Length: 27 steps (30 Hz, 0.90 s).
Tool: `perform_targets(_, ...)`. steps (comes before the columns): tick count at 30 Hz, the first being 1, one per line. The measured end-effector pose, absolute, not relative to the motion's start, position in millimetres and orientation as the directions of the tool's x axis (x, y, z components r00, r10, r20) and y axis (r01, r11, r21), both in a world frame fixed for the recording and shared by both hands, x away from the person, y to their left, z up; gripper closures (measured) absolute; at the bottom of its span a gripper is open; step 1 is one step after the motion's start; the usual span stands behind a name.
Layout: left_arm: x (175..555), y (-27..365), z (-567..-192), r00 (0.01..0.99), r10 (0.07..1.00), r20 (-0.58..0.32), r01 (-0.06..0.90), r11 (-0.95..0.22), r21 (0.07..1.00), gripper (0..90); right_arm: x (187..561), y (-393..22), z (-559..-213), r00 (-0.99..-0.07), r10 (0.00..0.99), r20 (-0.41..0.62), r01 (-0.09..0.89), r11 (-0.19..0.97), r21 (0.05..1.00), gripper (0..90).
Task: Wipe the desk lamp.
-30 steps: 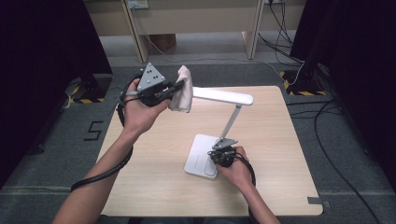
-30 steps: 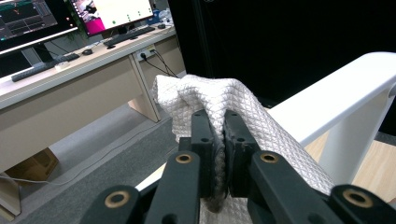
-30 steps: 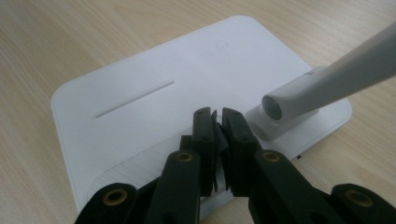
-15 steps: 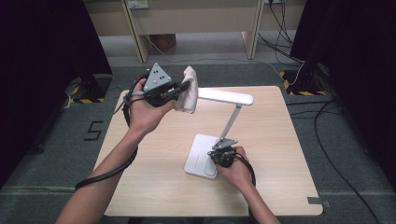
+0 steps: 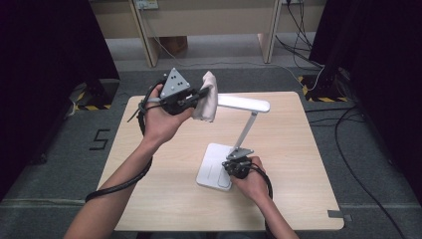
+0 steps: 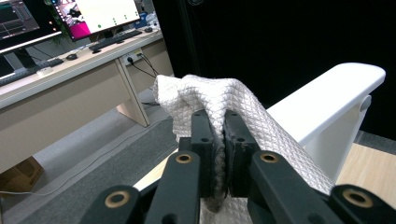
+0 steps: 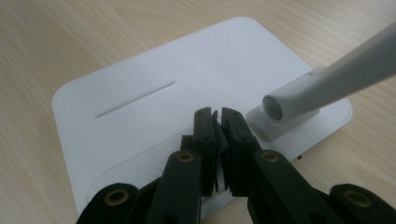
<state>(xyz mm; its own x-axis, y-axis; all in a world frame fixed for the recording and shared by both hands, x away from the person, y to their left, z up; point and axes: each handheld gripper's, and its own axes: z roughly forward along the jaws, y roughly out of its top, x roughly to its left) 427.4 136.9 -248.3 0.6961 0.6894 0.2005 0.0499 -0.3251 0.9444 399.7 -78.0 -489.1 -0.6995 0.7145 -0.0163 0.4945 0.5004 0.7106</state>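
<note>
Cloth: white quilted cloth [image 6: 219, 100], raised above the table's far left part, just beside the free end of the lamp head; whether the two touch cannot be told.
Left gripper: left gripper [image 6: 219, 140], jaws clamped together on a fold of the cloth; in the high view it sits at [image 5: 196, 97] in the person's raised left hand [image 5: 161, 117].
Lamp head: white bar [image 5: 244, 103], level, well above the table, carried on a slanted arm [image 5: 247, 130].
Lamp base: flat white plate [image 7: 154, 93] lying on the table, with a thin groove in its top; the arm's hinge stands at one edge.
Right gripper: right gripper [image 7: 217, 135], jaws together with nothing between them, tips resting low on the lamp base beside the hinge; in the high view at [image 5: 236, 167].
Table: light wooden table [image 5: 293, 149].
Surroundings: grey floor, desk with monitors [image 6: 100, 14] beyond.
</note>
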Motion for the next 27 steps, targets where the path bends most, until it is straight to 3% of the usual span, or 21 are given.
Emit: perform_targets(27,425,117,-248,0.717,0.668,0.201,0.041,-0.328,0.944,84.5,400,-78,-490,-0.711,0.703,-0.022,0.479,0.507,0.716,87.9)
